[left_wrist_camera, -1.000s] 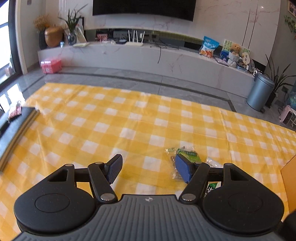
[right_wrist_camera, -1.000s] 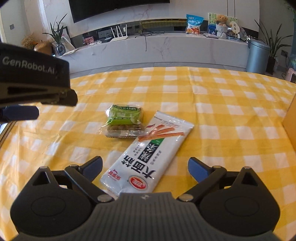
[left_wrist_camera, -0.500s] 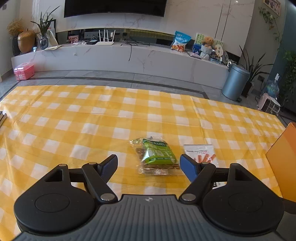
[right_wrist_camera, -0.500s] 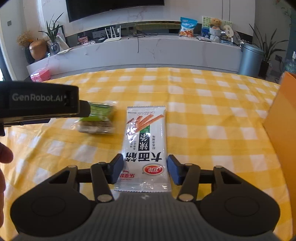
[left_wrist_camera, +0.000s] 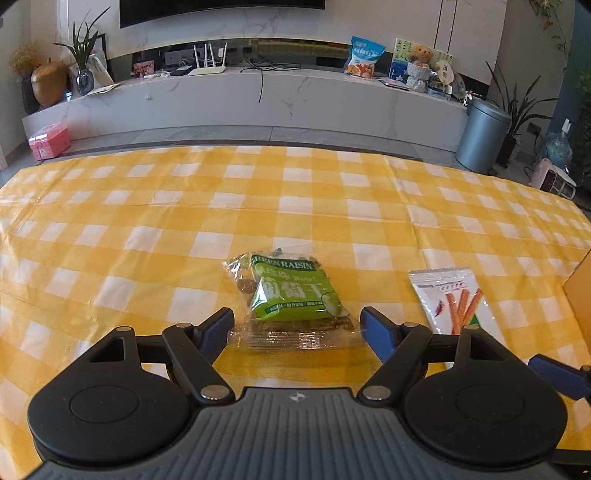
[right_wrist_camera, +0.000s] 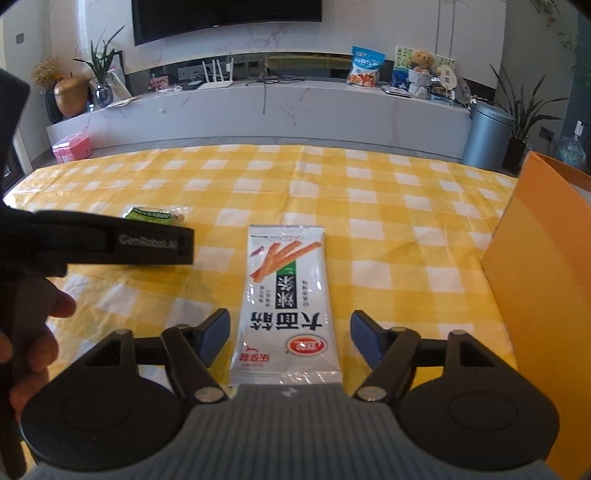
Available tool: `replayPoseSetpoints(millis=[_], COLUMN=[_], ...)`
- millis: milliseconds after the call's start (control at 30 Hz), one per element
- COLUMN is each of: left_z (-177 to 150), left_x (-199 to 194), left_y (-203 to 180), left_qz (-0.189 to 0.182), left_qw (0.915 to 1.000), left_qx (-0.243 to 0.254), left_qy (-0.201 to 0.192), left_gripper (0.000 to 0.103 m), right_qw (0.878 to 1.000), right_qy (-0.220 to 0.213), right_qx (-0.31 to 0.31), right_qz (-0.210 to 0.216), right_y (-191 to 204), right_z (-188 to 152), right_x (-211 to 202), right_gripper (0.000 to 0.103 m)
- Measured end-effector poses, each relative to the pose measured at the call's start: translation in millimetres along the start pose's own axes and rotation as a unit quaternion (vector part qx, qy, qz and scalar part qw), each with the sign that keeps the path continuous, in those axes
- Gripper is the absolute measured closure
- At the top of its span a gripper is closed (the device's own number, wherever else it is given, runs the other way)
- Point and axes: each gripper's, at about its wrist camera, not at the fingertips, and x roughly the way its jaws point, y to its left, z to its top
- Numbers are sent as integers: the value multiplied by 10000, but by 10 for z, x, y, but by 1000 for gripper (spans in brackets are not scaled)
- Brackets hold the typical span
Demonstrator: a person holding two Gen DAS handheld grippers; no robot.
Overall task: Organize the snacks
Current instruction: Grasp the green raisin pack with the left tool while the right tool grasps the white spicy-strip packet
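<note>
**Two snack packets on a checked cloth, living-room setting**

We record a yellow-and-white checked tablecloth (left_wrist_camera: 155, 206) covering the whole work surface, creased in places. On it lie two items. The green raisin packet (left_wrist_camera: 291, 295) rests flat between the spread fingers of our left gripper (left_wrist_camera: 297, 326); the jaws stand wide, blue pads either side of the packet's near end, gripping nothing. The white noodle-stick packet (right_wrist_camera: 286, 302) lies lengthwise between the fingers of our right gripper (right_wrist_camera: 290, 334), likewise wide open with a gap on each side and nothing held. The two packets sit near each other, apart. An orange box (right_wrist_camera: 546, 280) stands at the cloth's right edge.

Beyond the table we list: a long marble-look console (left_wrist_camera: 258, 99) along the far wall, a dark television (left_wrist_camera: 221, 7) above it, a white router (left_wrist_camera: 208, 66), a blue snack bag (left_wrist_camera: 364, 57), a teddy bear (left_wrist_camera: 421, 55), a potted plant (left_wrist_camera: 83, 55), a bronze vase (left_wrist_camera: 48, 83), a pink box (left_wrist_camera: 50, 140) on the floor, and a grey bin (left_wrist_camera: 480, 134).
</note>
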Motion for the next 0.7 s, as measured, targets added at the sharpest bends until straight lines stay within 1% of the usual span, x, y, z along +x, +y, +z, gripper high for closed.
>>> replayPoseSetpoints(millis=[67,133,167,333,467,500,567,633,700], left_z=[-13,-13,-11,12,13,15,13,15,15], left_x=[-20,-37,-40,-51,-49,-49,-62,-82,-94], left_y=[-1,20,30,64,15,-7,-30,-46,-62], left_qz=[3,-61,-108,-119,-84,-81,-126,-216,-295], left_qw=[10000,9999,9999,9999,9999,9998,9996,9993,9990], left_qx=[36,3,-31,-34,142,179,230,254,287], left_qy=[-85,-96,-109,-64,-46,-72,-122,-158,-176], left_gripper=[12,15,18,19,19,19,19,19,20], right_qw=[9999,9998,9997,9997,9998,9997,9998,9998,9997], right_qy=[3,-26,-23,-32,-33,-22,-35,-78,-115], right_qx=[-101,-170,-186,-190,26,39,-36,-168,-201], right_qz=[54,111,133,138,210,230,190,89,70], right_y=[14,24,31,6,-57,-60,-32,8,9], right_z=[13,46,60,116,158,164,155,140,139], right_x=[42,79,98,192,272,298,333,334,318], right_gripper=[31,25,24,24,26,31,34,45,48])
